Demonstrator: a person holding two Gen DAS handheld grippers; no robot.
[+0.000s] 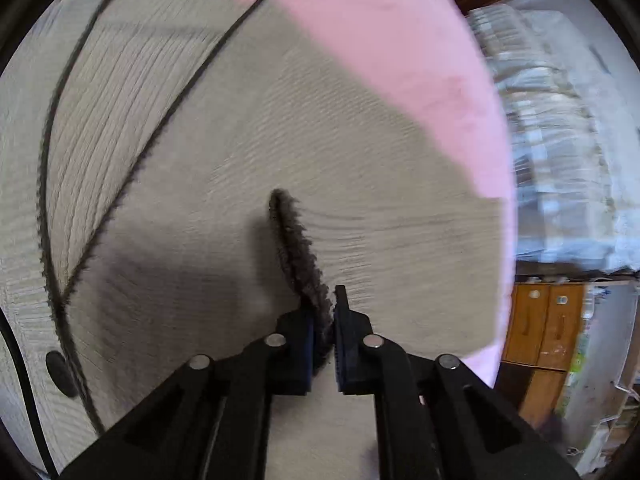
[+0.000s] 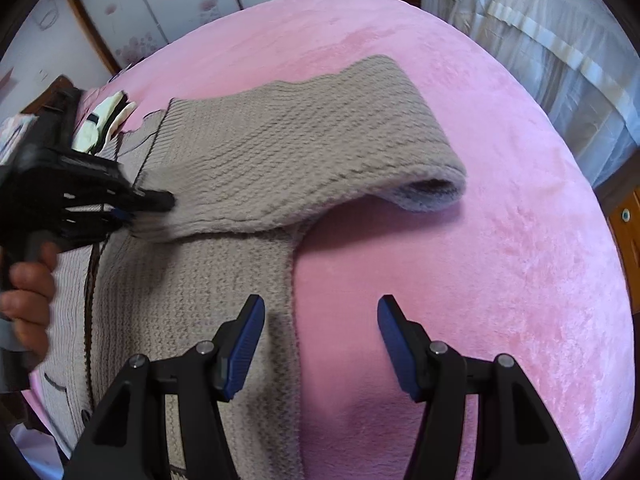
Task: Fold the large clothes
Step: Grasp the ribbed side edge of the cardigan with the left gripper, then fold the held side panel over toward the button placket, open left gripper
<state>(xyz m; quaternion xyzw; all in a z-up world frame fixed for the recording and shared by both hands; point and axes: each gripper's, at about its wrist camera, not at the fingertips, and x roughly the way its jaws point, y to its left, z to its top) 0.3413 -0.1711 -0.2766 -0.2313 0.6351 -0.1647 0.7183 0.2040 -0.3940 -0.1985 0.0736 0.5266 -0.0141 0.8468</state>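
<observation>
**Inspector:** Risk first, largest item down. Grey knit cardigan (image 2: 248, 168) lies spread on the pink blanket (image 2: 480, 200), one sleeve (image 2: 360, 128) folded across the body with its cuff end looped open. It is bulky and loose-knit, so in my judgement a lift from one small pinch would stretch the fabric and drag the whole garment askew.

**Assistant:** And the grips?

**Inspector:** Left gripper (image 1: 323, 320) has its jaws pressed together on the dark trimmed edge (image 1: 298, 240) of the cardigan; only a narrow ridge of trim sits between the pads. That trim could slip out under the garment's weight. Right gripper (image 2: 320, 336) stands with jaws spread, nothing between them, hovering over the cardigan's side edge and bare blanket. If it closes where it is, it may catch blanket pile along with the knit, or miss the edge altogether.

**Assistant:** Anything smaller?

**Inspector:** A dark button (image 1: 60, 372) near the front placket; a fold over it would sit lumpy. A hand (image 2: 28, 292) on the left tool's grip is close to the fabric.

**Assistant:** Surface and room?

**Inspector:** Blanket is plush and soft, covering what looks like a bed; it gives little resistance, so cloth may slide. Sheer curtains (image 2: 560, 60) hang behind, sliding panels with a floral print (image 2: 192, 0) to one side, and wooden drawers (image 1: 544, 328) beyond the bed's edge. Small pale items (image 2: 104, 124) lie past the cardigan; too blurred to identify.
</observation>
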